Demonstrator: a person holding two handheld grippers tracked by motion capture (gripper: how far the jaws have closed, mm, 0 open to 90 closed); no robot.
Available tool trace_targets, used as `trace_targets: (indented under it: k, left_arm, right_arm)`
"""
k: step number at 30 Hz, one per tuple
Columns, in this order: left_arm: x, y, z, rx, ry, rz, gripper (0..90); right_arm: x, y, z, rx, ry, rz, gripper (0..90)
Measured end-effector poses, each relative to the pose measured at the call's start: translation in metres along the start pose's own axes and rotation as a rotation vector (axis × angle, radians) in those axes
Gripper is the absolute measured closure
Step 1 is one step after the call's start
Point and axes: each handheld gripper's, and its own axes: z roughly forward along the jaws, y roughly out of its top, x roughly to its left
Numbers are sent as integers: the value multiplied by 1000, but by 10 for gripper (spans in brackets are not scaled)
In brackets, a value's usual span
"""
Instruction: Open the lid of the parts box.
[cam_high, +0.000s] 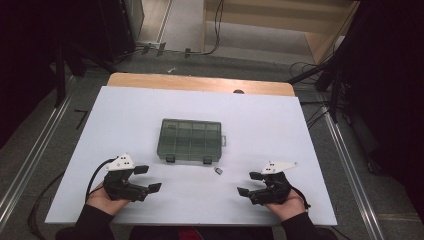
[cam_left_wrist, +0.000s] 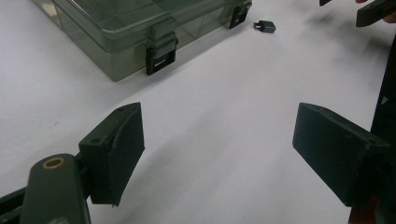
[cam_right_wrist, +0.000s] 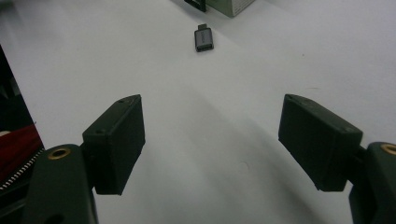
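Note:
A closed, smoky-clear compartment box (cam_high: 190, 140) (cam_left_wrist: 126, 32) with two black latches sits mid-table. A small grey adapter (cam_high: 218, 171) (cam_left_wrist: 265, 26) (cam_right_wrist: 204, 38) lies on the white board just in front of the box's right corner. My left gripper (cam_high: 148, 178) (cam_left_wrist: 218, 149) rests near the front left, open, nothing between its jaws. At the front right my right gripper (cam_high: 250, 183) (cam_right_wrist: 211, 144) is open too, pointing toward the adapter from a short distance.
The white board (cam_high: 125, 115) covers a wooden table whose far edge (cam_high: 200, 82) shows behind it. Cables (cam_high: 310, 70) and dark stands surround the table on the floor. A hand holds each gripper at the near edge.

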Motion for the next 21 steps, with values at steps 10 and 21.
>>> trace_targets:
  k: [10, 21]
  left_arm:
    - [0, 1, 0, -11, -13, -12, 175]
    - [1, 1, -2, -20, 2, -10, 184]
  right_arm:
    - [-2, 0, -3, -20, 22, 15, 223]
    - [-2, 0, -3, -14, 27, 9, 224]
